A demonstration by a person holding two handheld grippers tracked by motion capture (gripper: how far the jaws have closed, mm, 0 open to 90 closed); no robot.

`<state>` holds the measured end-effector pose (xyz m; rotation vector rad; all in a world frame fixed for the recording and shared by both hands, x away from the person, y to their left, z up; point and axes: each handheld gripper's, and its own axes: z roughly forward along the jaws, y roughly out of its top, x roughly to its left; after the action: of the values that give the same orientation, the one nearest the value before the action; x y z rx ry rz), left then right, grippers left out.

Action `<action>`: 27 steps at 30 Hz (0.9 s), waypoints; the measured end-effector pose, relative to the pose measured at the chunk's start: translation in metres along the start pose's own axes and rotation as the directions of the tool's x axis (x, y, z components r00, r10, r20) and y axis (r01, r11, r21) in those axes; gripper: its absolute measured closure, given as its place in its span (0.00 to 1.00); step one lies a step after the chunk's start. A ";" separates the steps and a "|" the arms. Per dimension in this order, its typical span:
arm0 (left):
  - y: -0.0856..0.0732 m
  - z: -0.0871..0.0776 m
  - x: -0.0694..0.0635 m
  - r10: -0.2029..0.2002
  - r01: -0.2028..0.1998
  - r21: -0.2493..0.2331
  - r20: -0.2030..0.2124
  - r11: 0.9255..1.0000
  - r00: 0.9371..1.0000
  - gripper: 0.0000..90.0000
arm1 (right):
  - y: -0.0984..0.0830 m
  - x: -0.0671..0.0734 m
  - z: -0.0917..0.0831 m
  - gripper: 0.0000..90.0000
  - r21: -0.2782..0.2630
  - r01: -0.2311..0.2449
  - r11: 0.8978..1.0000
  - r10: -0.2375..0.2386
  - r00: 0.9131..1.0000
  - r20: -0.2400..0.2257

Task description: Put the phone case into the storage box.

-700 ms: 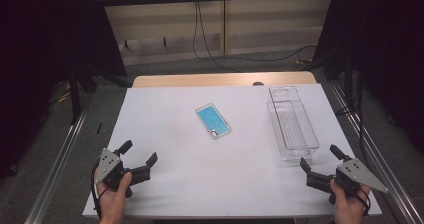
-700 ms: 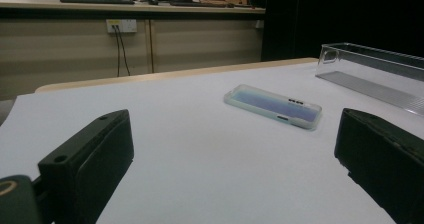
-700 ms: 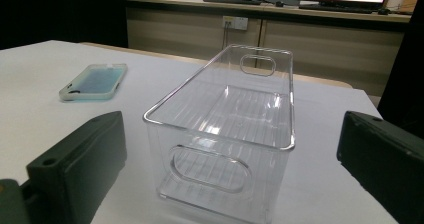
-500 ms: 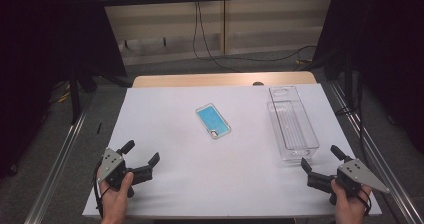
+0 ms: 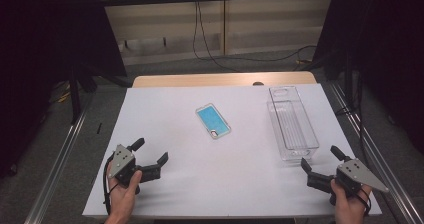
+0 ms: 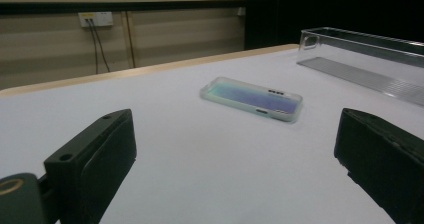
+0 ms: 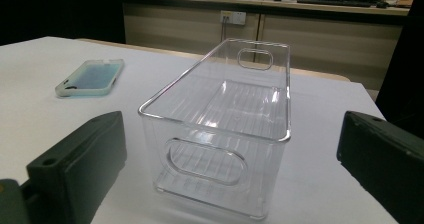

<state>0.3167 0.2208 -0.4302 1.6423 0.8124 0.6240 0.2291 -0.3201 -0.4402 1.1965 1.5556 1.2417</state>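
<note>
From the high view we see the left gripper (image 5: 150, 151) near the white table (image 5: 165, 194)'s near left corner and the right gripper (image 5: 321, 159) near its near right corner, each held in a hand, both with jaws spread wide and nothing between them. The phone case (image 5: 213, 121) lies flat mid-table, well apart from both; the clear bin (image 5: 292, 124) stands along the right side, its near end just ahead of the right gripper. Bare white surface lies between the grippers and the case, while the bin sits close to the table's right edge.

In the left gripper view the jaws stand far apart and empty, and the phone case (image 6: 252, 98) shows its raised rim and side cut-outs (too small to read from above), with the clear bin (image 6: 370, 59) beyond it at the right.

In the right gripper view the clear bin (image 7: 220, 129) stands just ahead between the wide, empty jaws, its handle slots and ribbed floor plain; the phone case (image 7: 90, 77) lies off to the left.

Against the earlier high frames, nothing has visibly shifted: grippers, case and bin keep their places.
</note>
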 end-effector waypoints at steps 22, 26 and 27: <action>0.006 0.028 0.003 -0.072 0.075 -0.037 0.088 0.996 0.994 0.03 | 0.001 0.002 0.001 0.00 -0.001 0.008 1.000 -0.008 1.000 -0.005; 0.010 0.032 0.002 -0.026 0.030 -0.057 0.076 0.998 0.997 0.03 | 0.001 0.002 0.003 0.00 0.002 0.009 1.000 -0.009 1.000 -0.008; 0.011 0.033 0.002 -0.028 0.033 -0.061 0.081 0.998 0.996 0.03 | 0.001 0.002 0.003 0.00 0.001 0.009 1.000 -0.009 1.000 -0.008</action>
<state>0.3452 0.2006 -0.4270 1.5856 0.7516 0.5528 0.2317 -0.3178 -0.4400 1.1854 1.5661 1.2415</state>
